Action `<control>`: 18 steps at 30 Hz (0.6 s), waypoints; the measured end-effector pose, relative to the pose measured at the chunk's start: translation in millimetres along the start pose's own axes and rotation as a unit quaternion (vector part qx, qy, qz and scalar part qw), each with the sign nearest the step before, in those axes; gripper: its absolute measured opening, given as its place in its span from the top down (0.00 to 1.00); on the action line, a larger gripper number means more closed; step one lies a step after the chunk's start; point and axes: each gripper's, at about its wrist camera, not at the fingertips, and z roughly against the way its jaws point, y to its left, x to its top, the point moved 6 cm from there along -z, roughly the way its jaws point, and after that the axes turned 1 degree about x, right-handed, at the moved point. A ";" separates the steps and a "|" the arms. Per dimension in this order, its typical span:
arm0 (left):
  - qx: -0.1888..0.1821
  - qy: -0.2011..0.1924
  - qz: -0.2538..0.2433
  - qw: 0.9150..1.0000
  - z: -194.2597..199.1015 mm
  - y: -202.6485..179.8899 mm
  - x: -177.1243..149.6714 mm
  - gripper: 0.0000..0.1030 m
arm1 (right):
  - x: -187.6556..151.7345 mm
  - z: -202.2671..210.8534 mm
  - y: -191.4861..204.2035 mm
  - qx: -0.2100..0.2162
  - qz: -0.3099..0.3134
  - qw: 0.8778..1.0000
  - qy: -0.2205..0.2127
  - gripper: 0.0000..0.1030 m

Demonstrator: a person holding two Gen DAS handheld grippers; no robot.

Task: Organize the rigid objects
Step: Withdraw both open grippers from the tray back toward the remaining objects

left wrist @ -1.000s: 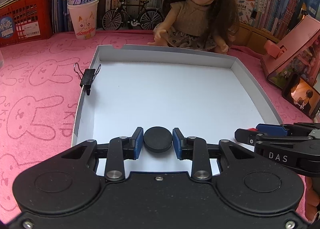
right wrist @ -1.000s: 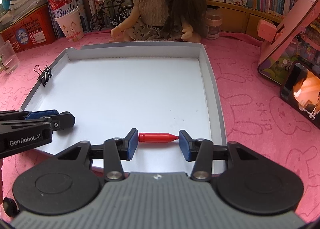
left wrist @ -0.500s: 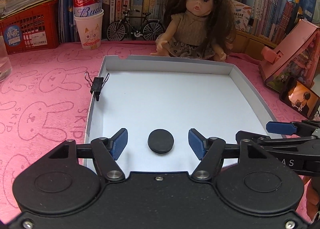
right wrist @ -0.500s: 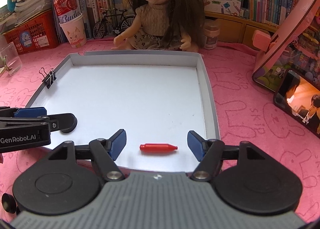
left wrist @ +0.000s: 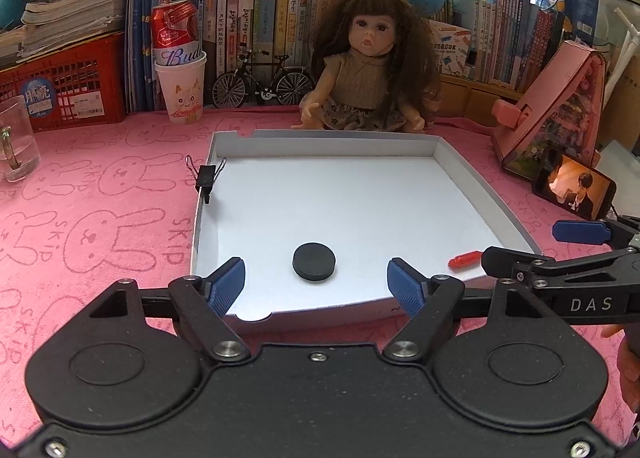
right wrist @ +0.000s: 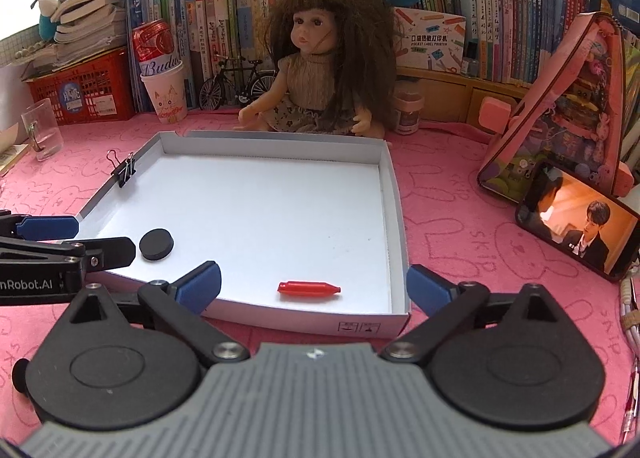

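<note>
Left wrist: our left gripper [left wrist: 316, 278] has let go; its jaws are opening, empty, the black disc [left wrist: 314, 261] lying free in the white tray [left wrist: 476, 182].

Right wrist: our right gripper [right wrist: 314, 284], jaws opening wide, has released the red capsule [right wrist: 309, 289] near the tray's front wall. Both placements look done.

Matt black disc [left wrist: 314, 261], glossy red plastic cap [right wrist: 309, 289], white cardboard tray [left wrist: 332, 137]

The left tongs [left wrist: 315, 282] have a matte black body, blue ribbed pads, silver pivot screws and round embossed discs. The right tongs [right wrist: 314, 286] match, but with a ribbed grey housing; white "DAS" lettering marks their side.
</note>
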 end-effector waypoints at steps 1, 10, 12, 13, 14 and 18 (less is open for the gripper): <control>-0.002 -0.003 -0.001 1.000 4.2 -0.4 -2.1 0.25 | -0.7 3.0 0.1 0.000 0.000 1.000 -0.003 0.00; -0.017 -0.037 -0.017 0.999 39.7 -6.3 -18.1 0.20 | -11.8 33.1 -1.6 -0.011 0.003 0.999 -0.043 0.00; -0.029 -0.043 -0.020 0.998 47.3 -9.2 -22.7 0.18 | -15.0 39.6 -0.5 -0.015 0.006 0.999 -0.052 0.00; -0.033 -0.044 -0.021 0.998 50.2 -10.1 -24.7 0.18 | -16.9 42.8 0.2 -0.015 0.008 0.998 -0.057 0.00; -0.037 -0.046 -0.023 0.998 53.4 -11.2 -27.1 0.18 | -19.2 46.1 1.4 -0.016 0.012 0.998 -0.061 0.00; -0.041 -0.056 -0.031 0.997 65.1 -13.7 -36.7 0.16 | -29.2 56.9 5.7 -0.019 0.022 0.997 -0.077 0.00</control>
